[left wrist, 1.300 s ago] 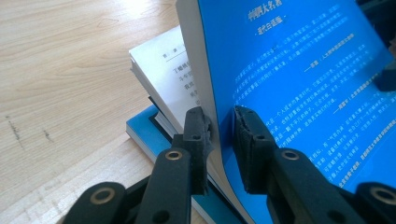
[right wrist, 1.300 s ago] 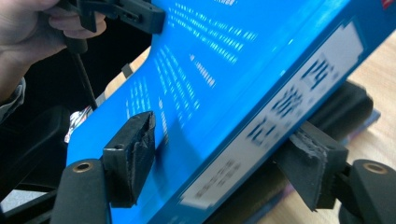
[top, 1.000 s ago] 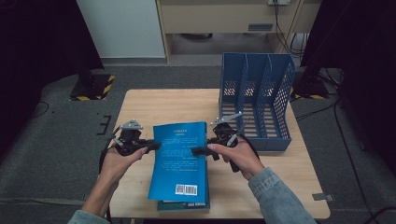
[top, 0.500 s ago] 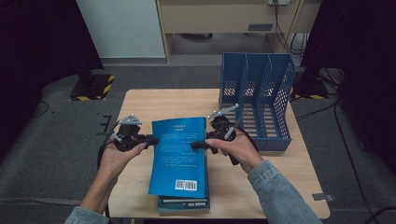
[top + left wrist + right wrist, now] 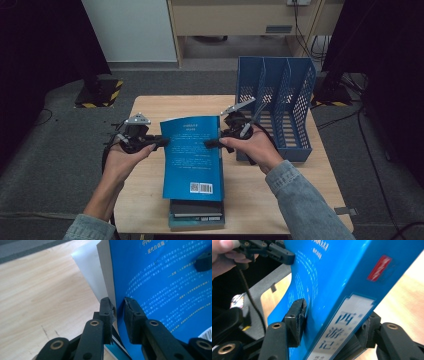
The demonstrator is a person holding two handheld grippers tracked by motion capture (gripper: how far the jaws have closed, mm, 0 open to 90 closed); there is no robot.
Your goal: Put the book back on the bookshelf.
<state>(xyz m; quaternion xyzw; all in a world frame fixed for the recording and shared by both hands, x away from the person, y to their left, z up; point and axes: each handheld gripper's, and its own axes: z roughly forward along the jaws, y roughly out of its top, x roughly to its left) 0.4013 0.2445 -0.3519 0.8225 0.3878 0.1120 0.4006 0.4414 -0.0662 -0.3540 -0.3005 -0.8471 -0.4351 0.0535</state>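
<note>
A blue paperback book [image 5: 192,150] is held up between both grippers, tilted above a stack of books [image 5: 196,212] on the wooden table [image 5: 150,110]. My left gripper [image 5: 162,142] is shut on the book's left edge; in the left gripper view the jaws [image 5: 120,305] pinch the cover and pages of the book [image 5: 160,290]. My right gripper [image 5: 210,144] is shut on the right side. In the right gripper view its jaws [image 5: 334,315] clamp across the book [image 5: 332,277] at its spine, and the left gripper [image 5: 269,250] shows beyond.
A blue perforated file rack [image 5: 280,105] with three slots stands on the table's right side, close behind the right hand. Bare tabletop lies to the left and far side. Dark floor and a desk base lie beyond the table.
Both grippers have kept hold of the blue book and raised it a little higher off the stack, shifting it slightly toward the far side.
</note>
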